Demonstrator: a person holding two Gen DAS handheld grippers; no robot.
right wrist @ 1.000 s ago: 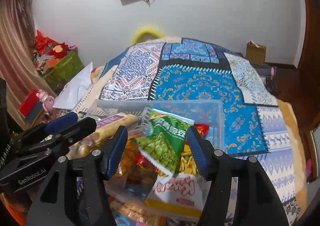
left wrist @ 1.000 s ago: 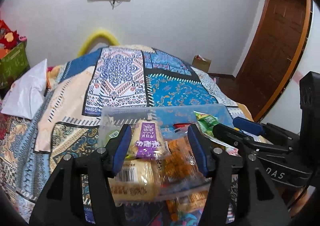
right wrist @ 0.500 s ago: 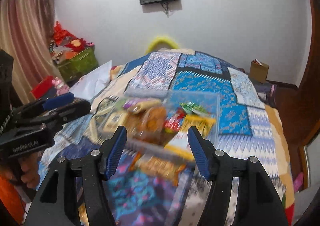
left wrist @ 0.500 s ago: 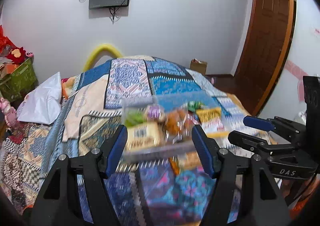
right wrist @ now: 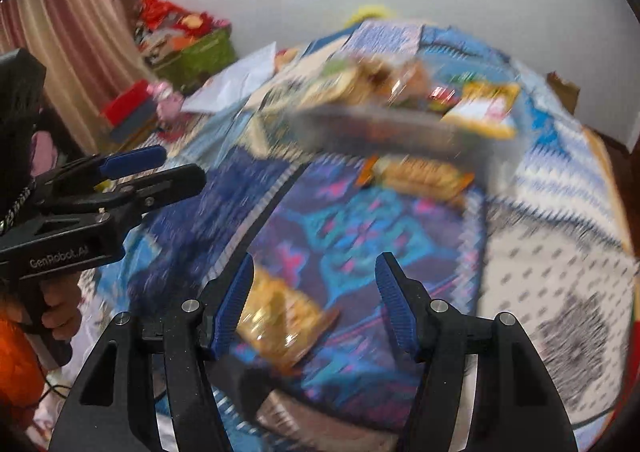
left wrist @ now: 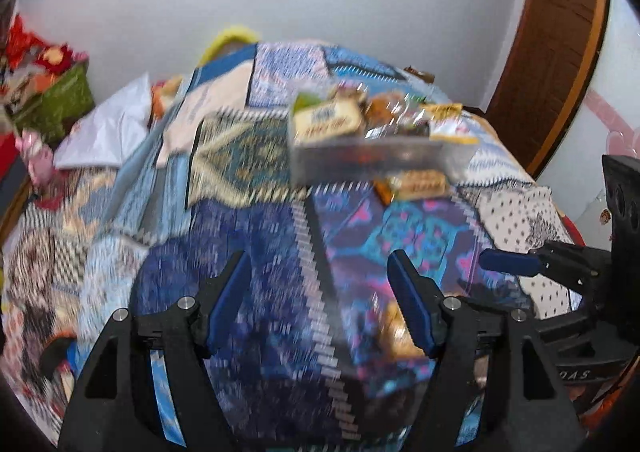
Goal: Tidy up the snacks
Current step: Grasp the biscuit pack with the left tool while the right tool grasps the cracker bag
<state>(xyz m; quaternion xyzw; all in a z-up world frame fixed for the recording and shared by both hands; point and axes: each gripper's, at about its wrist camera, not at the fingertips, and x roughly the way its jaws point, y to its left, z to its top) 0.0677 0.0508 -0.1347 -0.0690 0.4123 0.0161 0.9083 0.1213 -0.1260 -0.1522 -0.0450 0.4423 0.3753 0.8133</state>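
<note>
Both tools have pulled back from the snack bin since the earlier frame; the bin now sits well ahead of them on the bed. Left tool (left wrist: 318,302) jaws apart, nothing between them. Right tool (right wrist: 314,302) jaws apart too, hovering over a loose yellow snack bag (right wrist: 280,320) on the quilt (left wrist: 256,252). Clear snack bin (left wrist: 366,156), full of packets, sits mid-bed; an orange biscuit pack (right wrist: 420,174) lies just in front of it. Heavy motion blur, labels unreadable
</note>
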